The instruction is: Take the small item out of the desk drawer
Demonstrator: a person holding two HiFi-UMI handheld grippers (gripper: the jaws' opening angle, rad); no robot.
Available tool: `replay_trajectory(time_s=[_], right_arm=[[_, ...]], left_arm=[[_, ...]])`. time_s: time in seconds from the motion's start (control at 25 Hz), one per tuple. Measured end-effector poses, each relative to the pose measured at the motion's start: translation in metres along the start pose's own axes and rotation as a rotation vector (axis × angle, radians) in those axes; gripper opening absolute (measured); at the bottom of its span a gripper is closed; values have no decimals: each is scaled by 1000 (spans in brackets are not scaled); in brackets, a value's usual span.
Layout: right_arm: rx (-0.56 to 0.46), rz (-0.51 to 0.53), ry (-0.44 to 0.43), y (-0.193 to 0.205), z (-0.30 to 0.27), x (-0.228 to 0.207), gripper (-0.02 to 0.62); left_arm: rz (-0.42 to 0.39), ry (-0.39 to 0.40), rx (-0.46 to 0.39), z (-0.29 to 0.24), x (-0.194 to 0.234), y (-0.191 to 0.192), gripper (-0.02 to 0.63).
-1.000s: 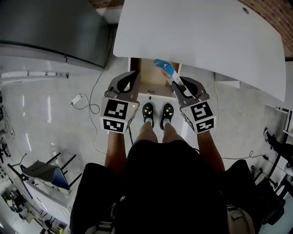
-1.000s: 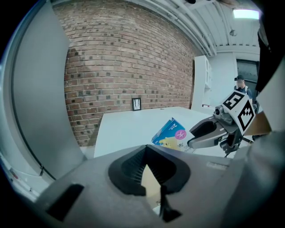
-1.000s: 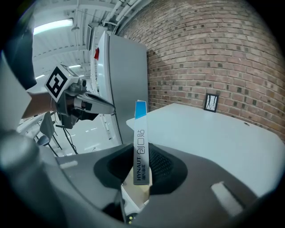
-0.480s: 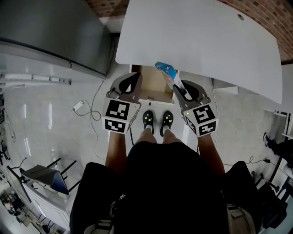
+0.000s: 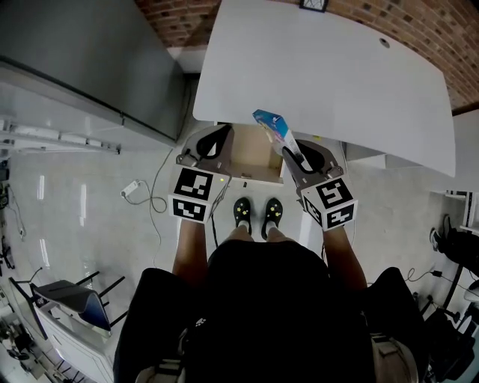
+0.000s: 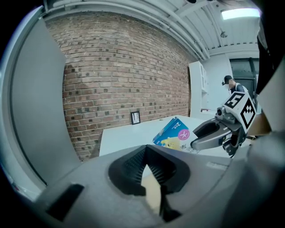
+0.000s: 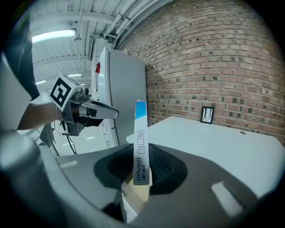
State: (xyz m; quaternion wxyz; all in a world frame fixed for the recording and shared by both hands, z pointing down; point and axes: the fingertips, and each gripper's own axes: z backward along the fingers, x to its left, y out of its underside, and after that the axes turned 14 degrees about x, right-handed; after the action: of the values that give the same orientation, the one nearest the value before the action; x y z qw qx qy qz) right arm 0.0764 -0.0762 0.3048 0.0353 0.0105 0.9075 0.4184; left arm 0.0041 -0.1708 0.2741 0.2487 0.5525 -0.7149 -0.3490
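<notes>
Above drawer (image 5: pixel 251 153) (half under desk (image 5: pixel 337 75)): right gripper (image 5: pixel 290 148) clamps box (image 5: pixel 272 126); left gripper (image 5: pixel 215 142) clenched, empty.

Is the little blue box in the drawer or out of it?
Out: the right gripper holds the blue box raised above the open drawer.

Two grippers: one left gripper (image 5: pixel 215 135), one right gripper (image 5: pixel 292 152). One box (image 5: pixel 272 124). One drawer (image 5: pixel 251 153). One tabletop (image 5: pixel 337 75). Two shoes: a left shoe (image 5: pixel 242 211), a right shoe (image 5: pixel 273 212). One wall frame (image 5: pixel 313 4).
</notes>
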Motion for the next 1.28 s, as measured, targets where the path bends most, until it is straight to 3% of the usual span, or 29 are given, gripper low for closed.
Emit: replay_trajectory(time_s=[0.68, 1.28], right_arm=[[-111, 9, 34, -42, 38, -2, 103], [-138, 2, 58, -45, 57, -2, 103]], left_arm=[[-62, -9, -95, 24, -3, -45, 3], [-83, 10, -128, 30, -17, -56, 3]])
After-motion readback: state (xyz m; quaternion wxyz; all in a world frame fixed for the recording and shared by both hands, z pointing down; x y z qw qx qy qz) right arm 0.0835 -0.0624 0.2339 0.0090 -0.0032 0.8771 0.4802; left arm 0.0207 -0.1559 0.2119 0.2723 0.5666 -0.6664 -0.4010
